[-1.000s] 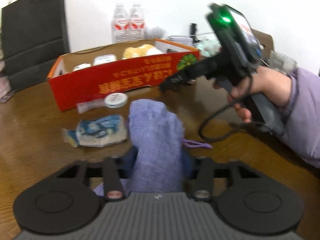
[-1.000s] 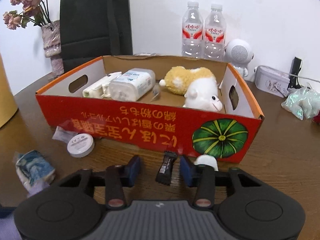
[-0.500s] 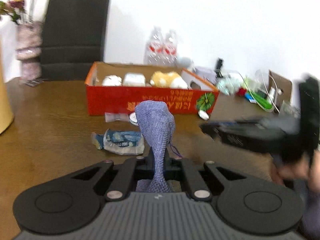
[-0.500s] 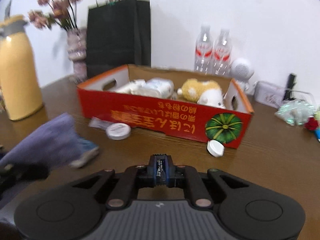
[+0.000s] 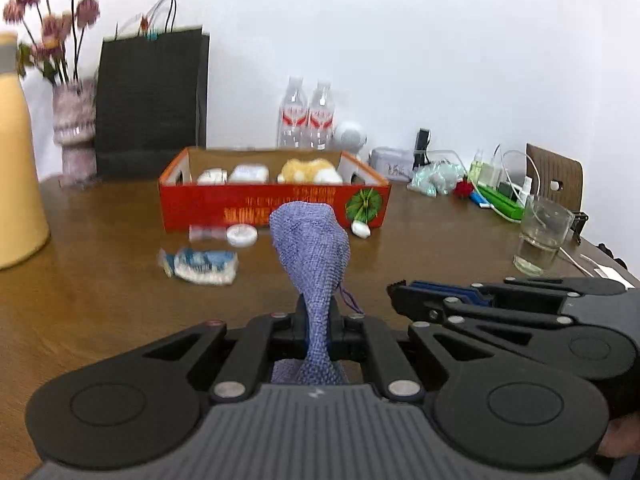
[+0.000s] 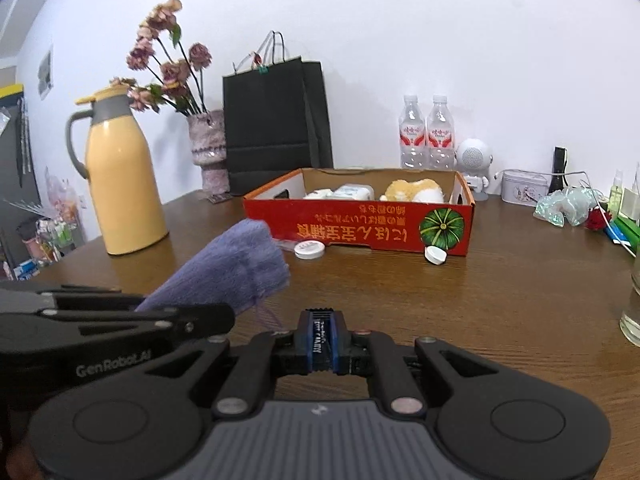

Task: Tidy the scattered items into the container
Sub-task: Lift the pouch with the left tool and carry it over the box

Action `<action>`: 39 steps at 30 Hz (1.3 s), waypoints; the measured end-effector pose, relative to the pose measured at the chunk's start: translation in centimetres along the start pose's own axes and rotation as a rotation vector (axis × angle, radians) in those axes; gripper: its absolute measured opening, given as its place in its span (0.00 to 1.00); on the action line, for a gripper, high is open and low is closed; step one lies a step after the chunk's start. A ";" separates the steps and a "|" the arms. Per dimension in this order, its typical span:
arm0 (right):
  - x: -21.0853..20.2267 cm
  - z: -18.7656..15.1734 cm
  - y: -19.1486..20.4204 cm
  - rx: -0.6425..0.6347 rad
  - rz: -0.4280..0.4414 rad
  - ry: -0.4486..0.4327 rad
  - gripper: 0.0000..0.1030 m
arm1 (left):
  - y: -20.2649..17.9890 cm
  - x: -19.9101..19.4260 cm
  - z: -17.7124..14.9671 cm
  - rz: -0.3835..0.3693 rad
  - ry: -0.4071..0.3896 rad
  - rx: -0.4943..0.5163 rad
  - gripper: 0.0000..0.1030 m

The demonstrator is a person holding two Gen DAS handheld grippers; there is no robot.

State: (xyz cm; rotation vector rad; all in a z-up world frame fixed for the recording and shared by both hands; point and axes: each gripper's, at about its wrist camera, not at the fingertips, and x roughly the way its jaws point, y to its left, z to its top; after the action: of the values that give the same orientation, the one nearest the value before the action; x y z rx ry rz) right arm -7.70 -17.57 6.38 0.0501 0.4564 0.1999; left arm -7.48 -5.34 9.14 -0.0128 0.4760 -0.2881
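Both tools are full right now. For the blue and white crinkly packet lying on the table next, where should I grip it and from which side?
Take the blue and white crinkly packet across its short width near the middle, coming from above. It lies flat on the brown wooden table with its long axis left to right, apart from the round white lid, so there seems room for both fingers.

Plain white wall (image 6: 400, 32) behind a brown wooden table (image 6: 520, 288) under soft, even light. Against the wall: black paper bag (image 6: 276, 120), vase of dried pink flowers (image 6: 208, 140), yellow thermos jug (image 6: 120, 176), two water bottles (image 6: 426, 136). At left, cluttered shelving, blurred.
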 end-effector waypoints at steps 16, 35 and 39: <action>10.4 21.5 -9.0 0.123 0.012 0.029 0.08 | 5.8 21.8 23.2 -0.148 0.246 -0.190 0.07; 29.5 19.6 -17.6 0.295 -0.143 0.560 0.36 | 7.3 33.8 20.0 -0.001 0.412 -0.098 0.82; 29.3 19.8 -17.7 0.342 -0.108 0.588 0.53 | 8.2 31.9 21.3 0.049 0.458 -0.059 0.98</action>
State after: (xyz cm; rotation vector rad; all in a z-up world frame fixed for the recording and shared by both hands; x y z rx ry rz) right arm 30.00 -29.00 9.84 0.3067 1.0748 0.0238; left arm 31.52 -7.49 13.08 0.0082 0.9383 -0.2278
